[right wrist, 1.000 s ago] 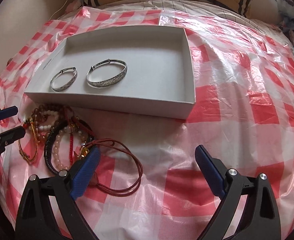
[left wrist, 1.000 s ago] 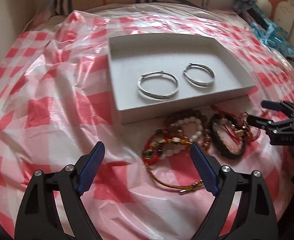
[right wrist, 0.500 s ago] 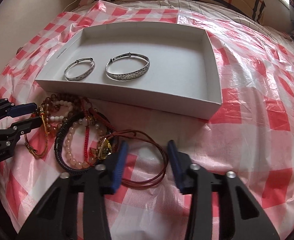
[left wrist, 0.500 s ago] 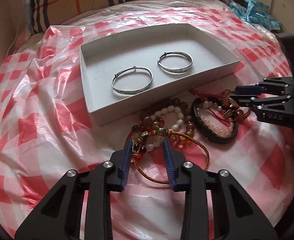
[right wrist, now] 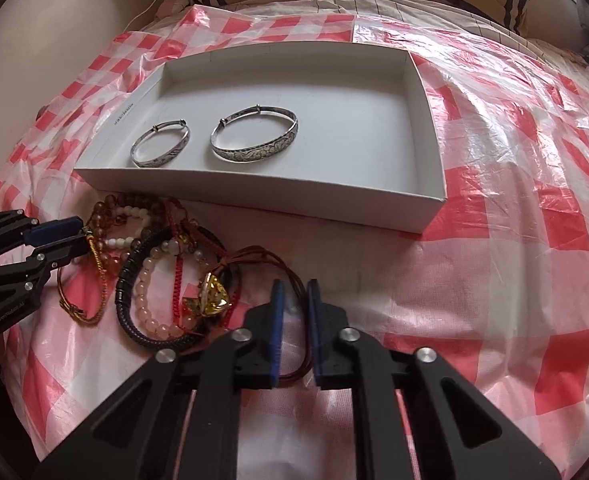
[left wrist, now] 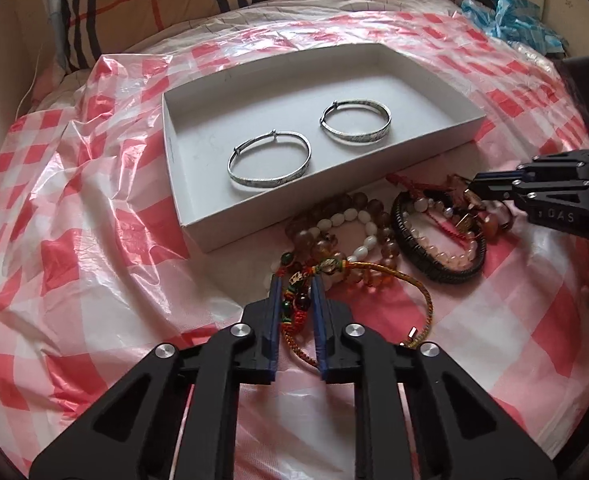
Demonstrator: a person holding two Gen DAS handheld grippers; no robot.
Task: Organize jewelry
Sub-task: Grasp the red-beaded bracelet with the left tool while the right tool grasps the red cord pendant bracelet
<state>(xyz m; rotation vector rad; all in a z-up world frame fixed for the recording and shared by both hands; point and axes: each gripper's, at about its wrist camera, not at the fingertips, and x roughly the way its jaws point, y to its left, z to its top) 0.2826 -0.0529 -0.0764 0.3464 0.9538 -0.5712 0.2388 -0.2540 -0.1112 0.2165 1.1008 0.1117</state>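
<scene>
Bed (left wrist: 94, 272) under a checked plastic sheet carries a white box (left wrist: 198, 216), centred, holding two silver bangles (left wrist: 269, 163) already sorted. Unsorted bracelets (left wrist: 438, 236) lie at its near wall. Left claw (left wrist: 295, 280) pinches the braided cord bracelet (left wrist: 398, 276); right claw (right wrist: 293, 286) is closed on the brown cord loop (right wrist: 262, 256), for transfer.

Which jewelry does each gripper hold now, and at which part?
Left gripper: multicolored braided bracelet, at its beaded knot end. Right gripper: dark red cord, at its loop.

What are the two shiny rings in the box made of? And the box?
The two bangles look like silver metal: grey, shiny, with engraved patterns. The white box looks like matte cardboard, with thin folded walls.
</scene>
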